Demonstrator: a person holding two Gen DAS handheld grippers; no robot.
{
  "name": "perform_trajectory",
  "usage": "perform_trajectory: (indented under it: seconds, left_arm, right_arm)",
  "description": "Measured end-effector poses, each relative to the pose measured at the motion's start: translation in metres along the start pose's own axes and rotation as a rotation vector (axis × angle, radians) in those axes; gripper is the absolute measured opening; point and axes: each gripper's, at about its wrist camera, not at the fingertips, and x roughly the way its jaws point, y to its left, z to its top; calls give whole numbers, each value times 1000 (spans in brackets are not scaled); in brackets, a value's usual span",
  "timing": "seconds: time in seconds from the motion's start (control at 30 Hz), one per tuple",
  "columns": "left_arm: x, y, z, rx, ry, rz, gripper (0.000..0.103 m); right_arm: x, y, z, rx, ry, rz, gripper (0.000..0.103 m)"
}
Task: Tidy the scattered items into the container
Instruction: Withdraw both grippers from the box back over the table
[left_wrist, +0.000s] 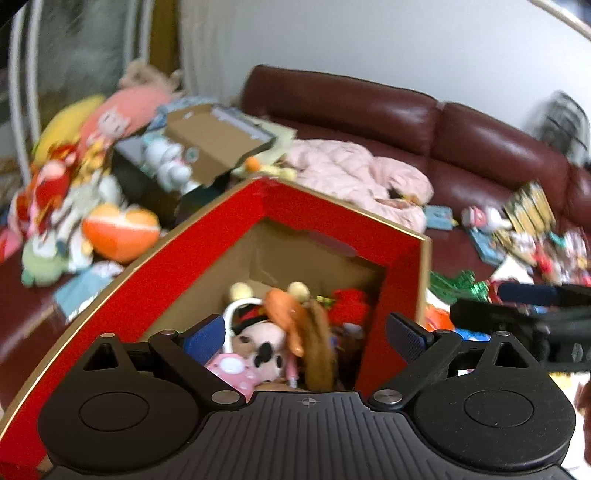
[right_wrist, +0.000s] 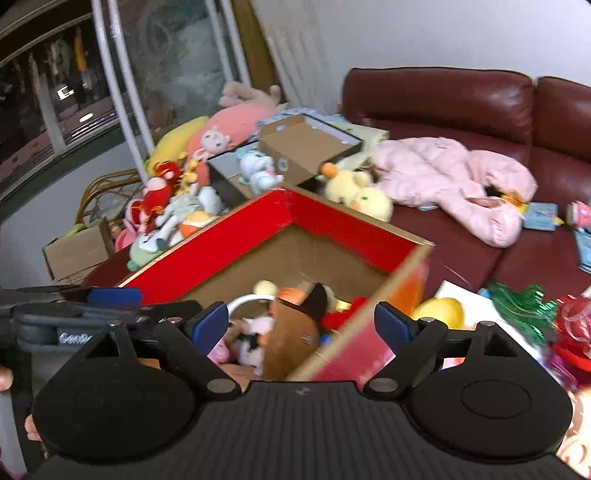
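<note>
A red cardboard box (left_wrist: 207, 258) (right_wrist: 229, 254) stands open on a dark red sofa. Inside lie several toys: a brown plush (left_wrist: 319, 339) (right_wrist: 291, 332), a pink and white plush (left_wrist: 264, 341) and a red one (left_wrist: 349, 304). My left gripper (left_wrist: 304, 332) hangs open above the box, its blue pads wide apart with nothing pressed between them. My right gripper (right_wrist: 300, 323) is open too, straddling the box's near right wall. Each gripper shows at the edge of the other's view: the right gripper (left_wrist: 517, 317) and the left gripper (right_wrist: 92, 306).
Scattered toys, cards and green tinsel (right_wrist: 521, 306) lie right of the box, with a yellow ball (right_wrist: 439, 312). A pink jacket (right_wrist: 454, 177) and yellow duck plush (right_wrist: 358, 192) sit behind. A plush pile (right_wrist: 173, 206) and open brown carton (right_wrist: 299, 147) fill the back left.
</note>
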Motion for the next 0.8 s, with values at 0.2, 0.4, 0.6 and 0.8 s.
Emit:
perform_trajectory:
  seconds: [0.2,0.4,0.6,0.8]
  left_arm:
    - [-12,-58,-11,176,-38,-28,99]
    - [-12,-106,-34,271,-18,-74,100]
    - [17,-138,-88,306,106,-108,100]
    - [41,-160,-157,553,72,69,100]
  right_arm:
    - [-20,-50,-29,102,38,-103,89]
    - [-35,-84,-73,176,71,-133,89]
    - [-32,-104,-121,234,135,-158,89]
    - [-14,-110,-161,272,259,-108,83]
